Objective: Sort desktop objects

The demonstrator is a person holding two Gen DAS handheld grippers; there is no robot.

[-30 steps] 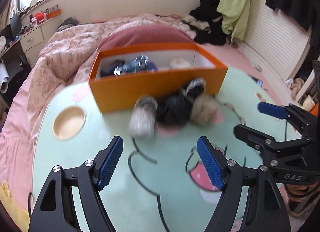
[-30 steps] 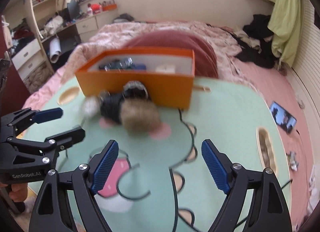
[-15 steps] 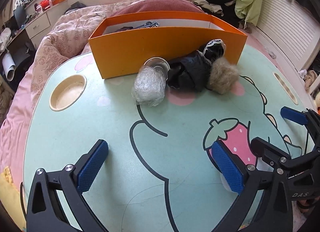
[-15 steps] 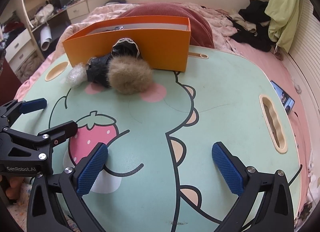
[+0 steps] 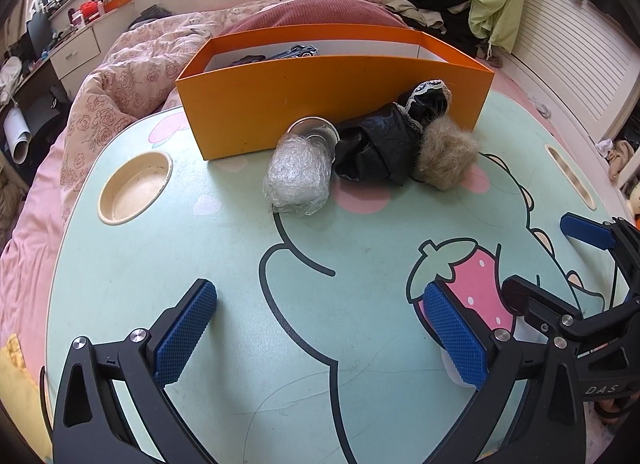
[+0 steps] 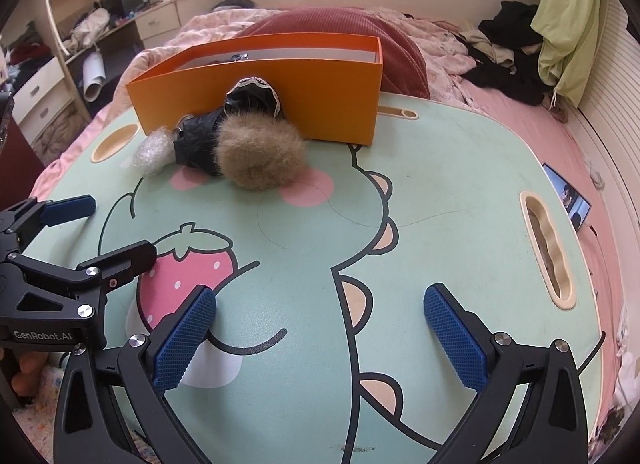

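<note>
Two pairs of tongs hang over the near part of the mint-green surface [image 5: 168, 248], both released, their jaws having just been opening to full spread with nothing between them. The left tongs [image 5: 320, 328] show only bare printed surface between their blue pads; the right tongs [image 6: 320, 328] likewise. In the left wrist view the right tongs [image 5: 548, 260] appear at the right edge, just beside the strawberry print [image 5: 476, 276]; in the right wrist view the left tongs [image 6: 108, 229] sit at the left edge, near the same strawberry [image 6: 188, 264].

The things to sort lie well apart from both tongs, at the far side of the surface, in a row touching one another against the front wall of the orange box [image 5: 280, 103]. From the left wrist view: a crumpled clear plastic wad [image 5: 298, 177] on the left, with a small round metal lid-like piece [image 5: 314, 129] just behind it; a black bundle with lace trim [image 5: 384, 143] in the middle; a tan fur pompom [image 5: 446, 159] on the right. In the right wrist view the pompom [image 6: 260, 155] is nearest, ahead and left of the right tongs. The box [image 6: 328, 99] holds some dark and shiny items, too hidden to tell. A round cup recess [image 5: 134, 187] lies at the surface's left edge.
</note>
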